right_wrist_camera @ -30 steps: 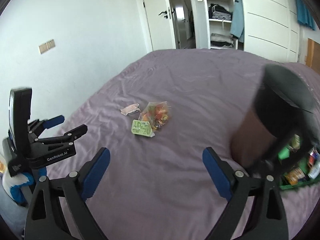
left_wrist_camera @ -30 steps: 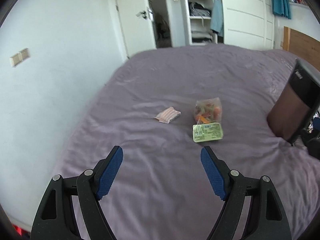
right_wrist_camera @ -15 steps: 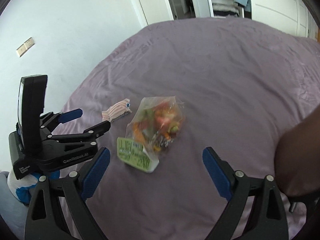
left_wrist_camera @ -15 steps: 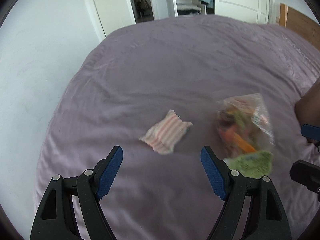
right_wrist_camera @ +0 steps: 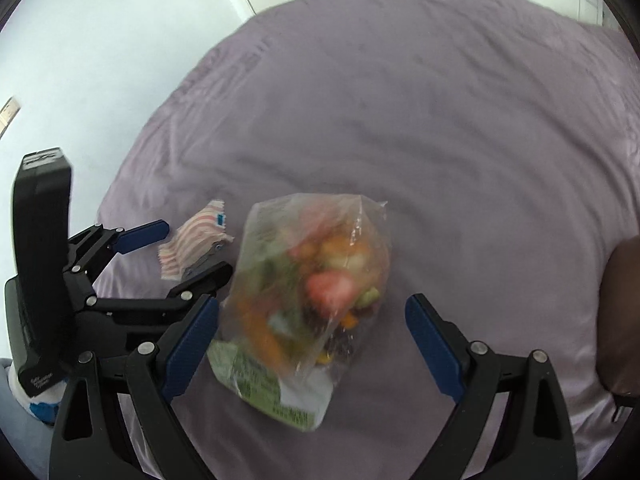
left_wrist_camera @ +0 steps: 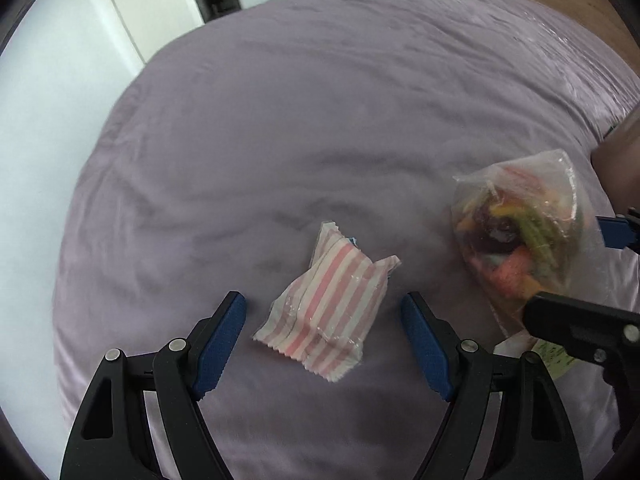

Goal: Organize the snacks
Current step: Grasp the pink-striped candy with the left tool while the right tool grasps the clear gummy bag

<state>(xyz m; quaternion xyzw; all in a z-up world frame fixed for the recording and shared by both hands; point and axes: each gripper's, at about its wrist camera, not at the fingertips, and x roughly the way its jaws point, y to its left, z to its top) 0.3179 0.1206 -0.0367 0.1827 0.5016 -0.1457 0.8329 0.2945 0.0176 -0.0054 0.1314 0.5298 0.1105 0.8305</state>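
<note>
The left gripper [left_wrist_camera: 323,322] is standing wide open with nothing gripped, its blue pads flanking the pink-and-white striped packet [left_wrist_camera: 328,312] lying on the lilac bedsheet [left_wrist_camera: 320,120] without touching it. The right gripper [right_wrist_camera: 312,332] is also gaping open and holding nothing, its pads straddling the clear bag of colourful snacks [right_wrist_camera: 316,288] with a green label at its near end. The bag is lying just right of the striped packet. A brown container [right_wrist_camera: 620,320] is showing at the far right edge.

Both grippers came down toward the bed: the left gripper [left_wrist_camera: 323,320] now frames the striped packet [left_wrist_camera: 326,316], the right gripper [right_wrist_camera: 312,320] the clear bag [right_wrist_camera: 316,292].
</note>
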